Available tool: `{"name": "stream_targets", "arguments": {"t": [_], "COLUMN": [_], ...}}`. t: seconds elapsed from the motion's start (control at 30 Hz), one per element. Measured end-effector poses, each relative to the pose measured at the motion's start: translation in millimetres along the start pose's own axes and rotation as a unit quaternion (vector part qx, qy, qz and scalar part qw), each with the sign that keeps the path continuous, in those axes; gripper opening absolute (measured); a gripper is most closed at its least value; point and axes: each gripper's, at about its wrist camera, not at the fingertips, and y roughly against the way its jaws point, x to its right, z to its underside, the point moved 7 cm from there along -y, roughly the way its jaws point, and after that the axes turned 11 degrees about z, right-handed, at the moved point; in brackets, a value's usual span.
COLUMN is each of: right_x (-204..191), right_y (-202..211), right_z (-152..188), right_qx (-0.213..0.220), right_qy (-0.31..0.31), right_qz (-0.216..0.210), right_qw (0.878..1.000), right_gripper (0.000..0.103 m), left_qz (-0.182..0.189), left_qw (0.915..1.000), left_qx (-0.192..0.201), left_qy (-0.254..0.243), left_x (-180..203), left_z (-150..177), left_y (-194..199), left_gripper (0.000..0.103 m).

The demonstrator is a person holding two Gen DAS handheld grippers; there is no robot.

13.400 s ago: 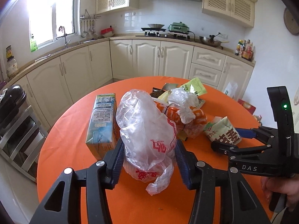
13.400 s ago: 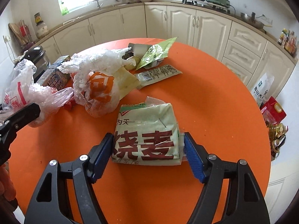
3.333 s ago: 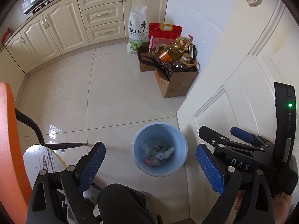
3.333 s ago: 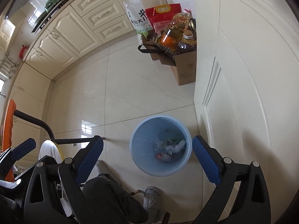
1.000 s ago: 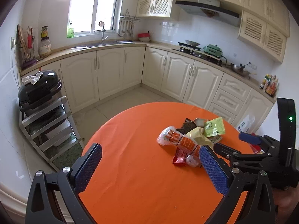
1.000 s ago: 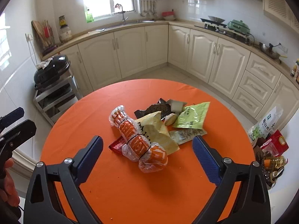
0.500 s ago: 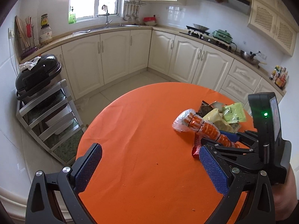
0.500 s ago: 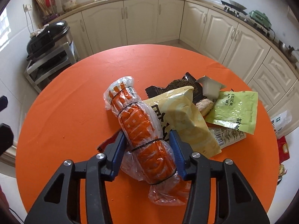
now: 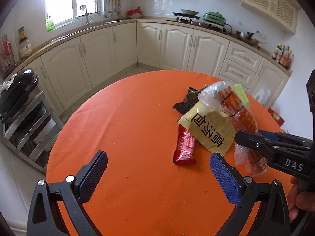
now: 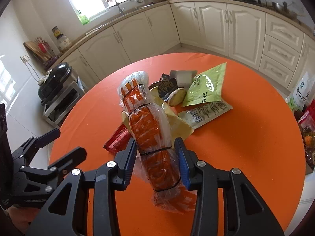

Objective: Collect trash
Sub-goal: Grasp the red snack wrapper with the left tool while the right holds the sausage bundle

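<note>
The step in hand looks like a pick-up from the pile of rubbish on the round orange table [image 10: 256, 137]. The right gripper [image 10: 156, 160] has its jaws closing on a clear plastic bag with orange print [image 10: 151, 129], bundled into a roll and bound with thin black bands; the blue pads sit against its sides and the roll already tilts up off the pile, so it appears gripped. The left gripper [image 9: 157, 174] hangs above the table with its jaws wide apart and nothing between them, a red wrapper [image 9: 185, 147] lying just beyond its fingertips. Beside that wrapper lie a yellow packet [image 9: 208, 129] partly under the roll, a dark wrapper [image 9: 187, 102], a green packet [image 10: 206, 86] and a printed clear sachet [image 10: 204, 112]. The next move probably calls for lifting the roll clear without dragging the yellow packet along, while the left gripper comes down and closes on the red wrapper. No bin shows in either view, so where the rubbish must go cannot be told from here. The lower end of the roll hides behind the right gripper's fingers, and the small pale lump [image 10: 177, 96] and grey-white piece [image 10: 183, 76] in the pile are hard to identify.
</note>
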Motion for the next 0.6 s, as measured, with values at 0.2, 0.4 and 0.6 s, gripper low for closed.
{"name": "stream_targets", "arguments": {"t": [0.2,0.4,0.6], "right_x": [17,29,29], "right_y": [5,10,-5], "right_z": [-2,-2,2], "right_qx": [0.006,0.012,-0.007], "right_qy": [-0.020,-0.026,-0.020], "right_qz": [0.003,0.008,0.016], "right_qw": [1.000,1.000,1.000], "right_gripper": [0.036,0.028,0.029], "left_qz": [0.002,0.026,0.042], "left_qw": [0.9980,0.9963,0.9946], "left_qx": [-0.054,-0.066,-0.068], "left_qy": [-0.031,-0.049,-0.065], "left_x": [-1,-9,-12], "left_z": [-22,-52,-61], "left_y": [-68,-99,-113], "left_gripper": [0.076,0.037,0.014]}}
